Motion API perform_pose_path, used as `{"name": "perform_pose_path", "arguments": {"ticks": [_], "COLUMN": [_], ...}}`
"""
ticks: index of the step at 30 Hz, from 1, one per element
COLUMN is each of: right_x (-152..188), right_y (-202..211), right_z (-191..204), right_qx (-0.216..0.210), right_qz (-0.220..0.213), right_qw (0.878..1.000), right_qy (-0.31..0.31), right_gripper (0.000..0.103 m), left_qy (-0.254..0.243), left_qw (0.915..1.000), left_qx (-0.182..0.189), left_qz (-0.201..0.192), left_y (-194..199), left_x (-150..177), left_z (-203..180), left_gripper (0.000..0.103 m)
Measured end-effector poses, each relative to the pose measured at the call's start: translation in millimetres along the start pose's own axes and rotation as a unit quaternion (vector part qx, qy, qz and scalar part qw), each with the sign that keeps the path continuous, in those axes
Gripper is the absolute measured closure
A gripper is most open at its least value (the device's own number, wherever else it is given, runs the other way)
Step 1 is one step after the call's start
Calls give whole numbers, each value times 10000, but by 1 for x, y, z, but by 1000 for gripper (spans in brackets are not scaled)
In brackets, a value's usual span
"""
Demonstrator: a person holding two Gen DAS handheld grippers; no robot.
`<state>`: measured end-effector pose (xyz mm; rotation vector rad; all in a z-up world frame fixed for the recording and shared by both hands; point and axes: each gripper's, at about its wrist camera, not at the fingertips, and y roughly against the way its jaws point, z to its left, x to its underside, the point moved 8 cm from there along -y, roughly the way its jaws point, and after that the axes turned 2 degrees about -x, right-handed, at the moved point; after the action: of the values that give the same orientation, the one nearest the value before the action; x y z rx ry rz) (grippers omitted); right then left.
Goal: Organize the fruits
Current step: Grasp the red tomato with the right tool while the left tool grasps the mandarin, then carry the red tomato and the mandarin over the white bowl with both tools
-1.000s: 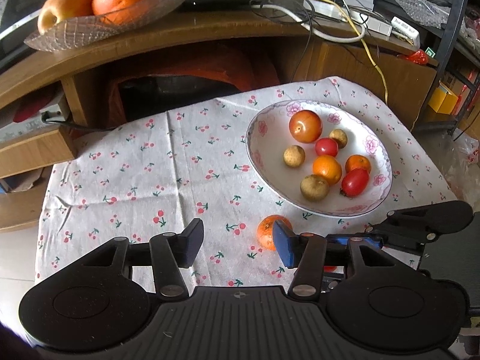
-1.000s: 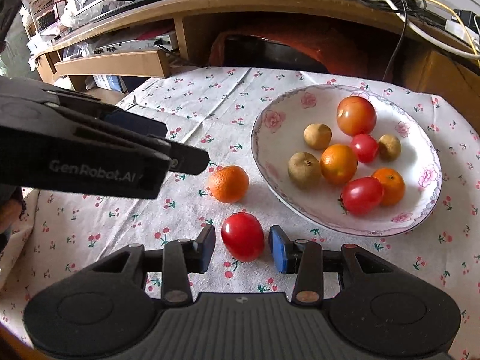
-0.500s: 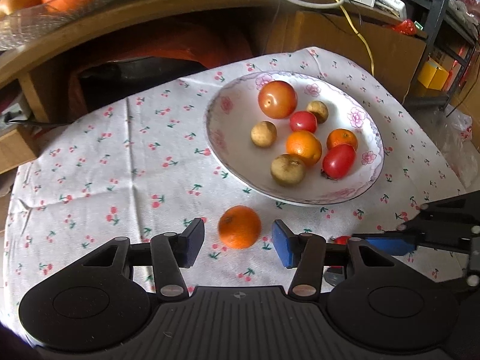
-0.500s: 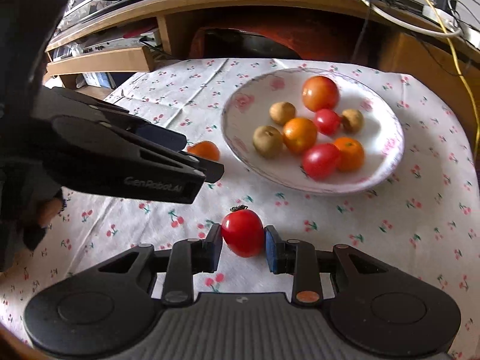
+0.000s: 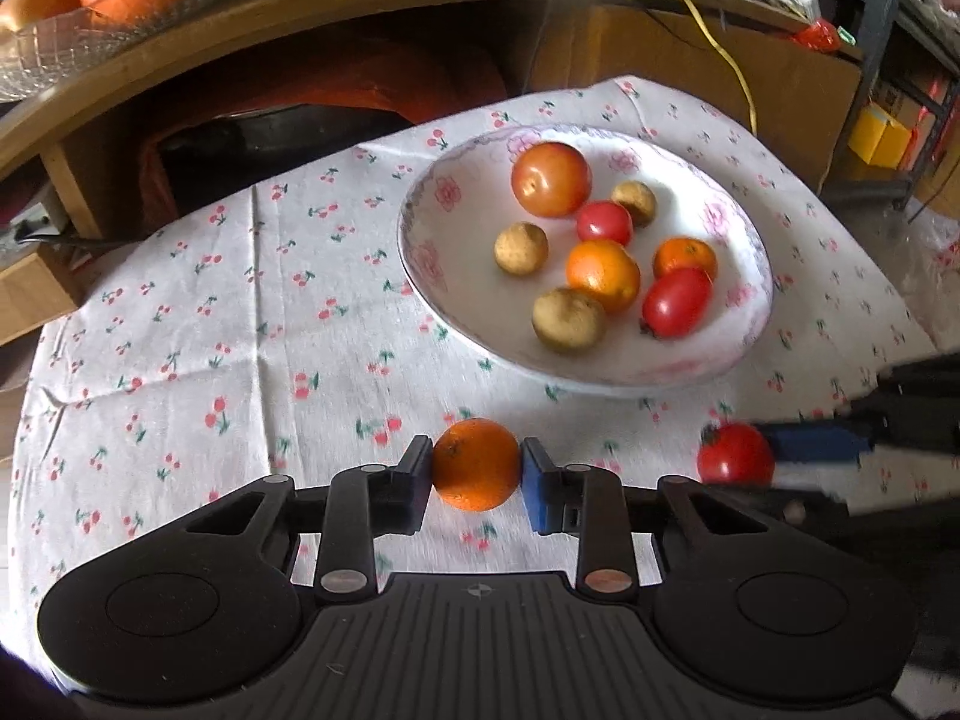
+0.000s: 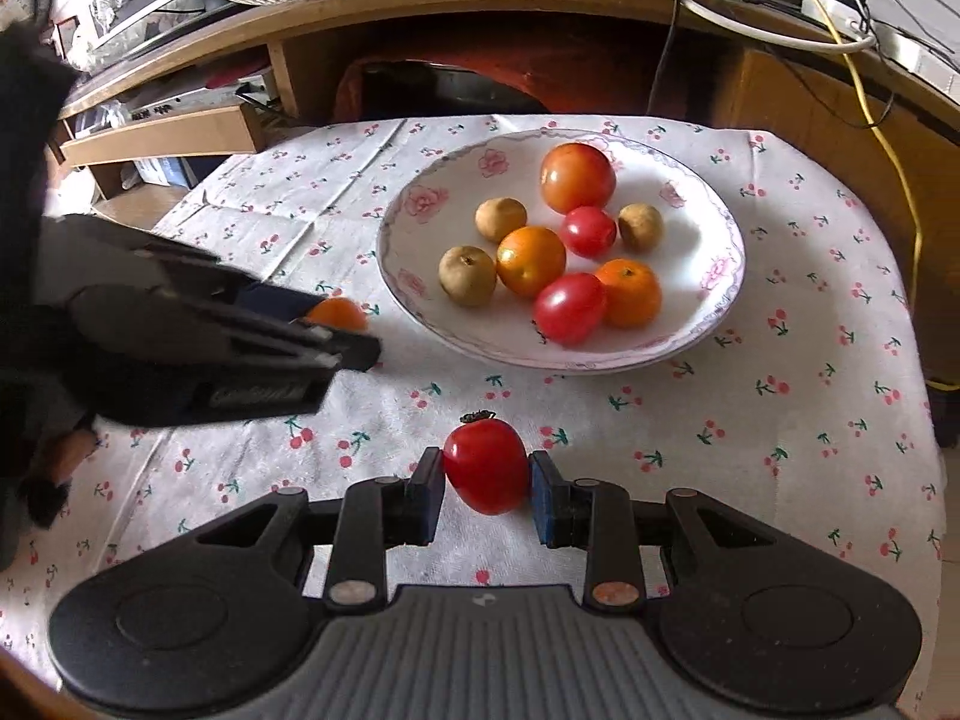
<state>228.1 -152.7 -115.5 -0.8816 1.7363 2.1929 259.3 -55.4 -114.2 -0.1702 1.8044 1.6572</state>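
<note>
My left gripper [image 5: 477, 474] was clamped on a small orange [image 5: 477, 465] at the lower centre of the left wrist view, both pads pressed against its sides, just over the cherry-print tablecloth [image 5: 210, 324]. My right gripper [image 6: 487, 483] was clamped on a red tomato [image 6: 487, 465] at the lower centre of the right wrist view, its green stem pointing away from me. In the left wrist view that tomato [image 5: 735, 455] showed at lower right, beside the orange but apart from it. The white floral plate [image 6: 720, 276] sat in the upper centre of the right wrist view, holding 8 fruits: 2 red tomatoes, 2 oranges, 3 small brown fruits and 1 larger orange-red tomato [image 6: 577, 177] at its far side. A glass dish [image 5: 72, 54] of large fruit stood on the wooden shelf at upper left.
</note>
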Motion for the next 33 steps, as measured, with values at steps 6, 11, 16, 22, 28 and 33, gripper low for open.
{"name": "perform_pose_path", "arguments": {"ticks": [6,11,16,22,28,33], "right_x": [16,39,63,63,59,60], "right_y": [17,30,36,35,33,33], "right_z": [7,14,20,19,20,16], "right_qx": [110,169,240,210,157,282], "right_qz": [-15,27,48,-70,-46,-75], "right_qw": [9999,9997,9995,9997,9998,9995], "right_qy": [96,149,195,107,123,82], "right_gripper": [71,71,71,70,66,66], "left_qy": [-102,-161,-256,-323,-296,-337], "left_qw": [9999,9996,9994,9994,9991,9992], "left_qx": [81,170,112,-21,-213,-151], "left_qz": [46,153,198,86,197,129], "left_y": [30,48,50,51,56,55], "left_x": [25,53,76,82,86,86], "left_z": [-12,-28,-40,-48,-47,-49], "left_gripper": [64,64,63,60,50,52]}}
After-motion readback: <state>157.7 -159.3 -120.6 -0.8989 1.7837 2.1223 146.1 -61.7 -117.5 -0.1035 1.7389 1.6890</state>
